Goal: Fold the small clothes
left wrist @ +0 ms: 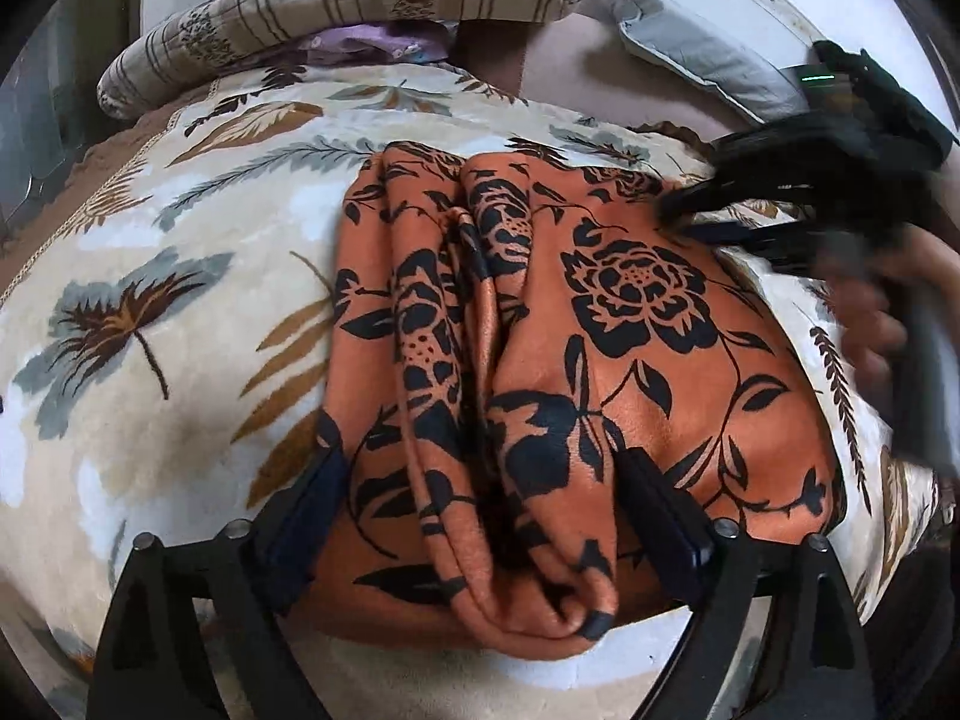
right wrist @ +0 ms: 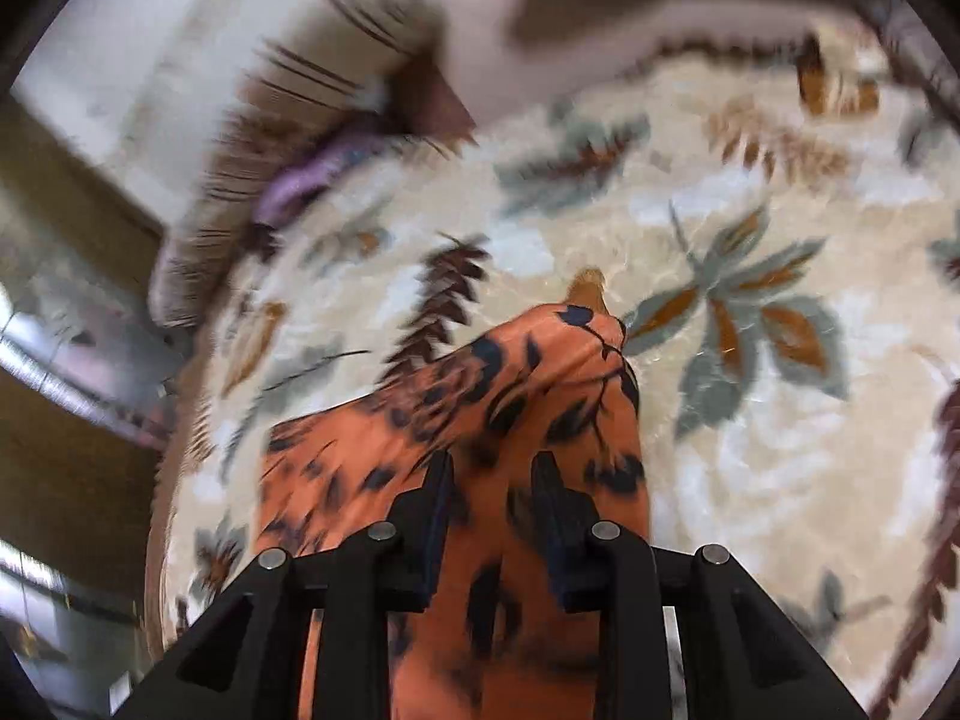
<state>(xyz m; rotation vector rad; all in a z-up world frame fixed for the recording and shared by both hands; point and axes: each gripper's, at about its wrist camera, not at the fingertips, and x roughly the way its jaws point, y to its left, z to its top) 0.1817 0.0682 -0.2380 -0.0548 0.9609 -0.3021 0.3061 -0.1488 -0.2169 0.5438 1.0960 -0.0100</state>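
Note:
An orange cloth with a black flower print (left wrist: 648,324) lies bunched in long folds on a cream blanket with leaf patterns (left wrist: 180,312). My left gripper (left wrist: 480,474) is open wide at the cloth's near end, with the middle folds lying loose between its fingers. My right gripper (left wrist: 690,204) shows blurred at the cloth's far right corner. In the right wrist view, my right gripper (right wrist: 492,468) has its narrow jaws shut on the orange cloth (right wrist: 540,384), which fills the gap and rises to a peak beyond the tips.
A striped rolled quilt (left wrist: 336,0) and a purple cloth (left wrist: 366,42) lie at the blanket's far edge. A grey pillow (left wrist: 690,42) sits at the far right. A person's hand (left wrist: 864,312) holds the right gripper. The bed's edge drops off at left (right wrist: 174,480).

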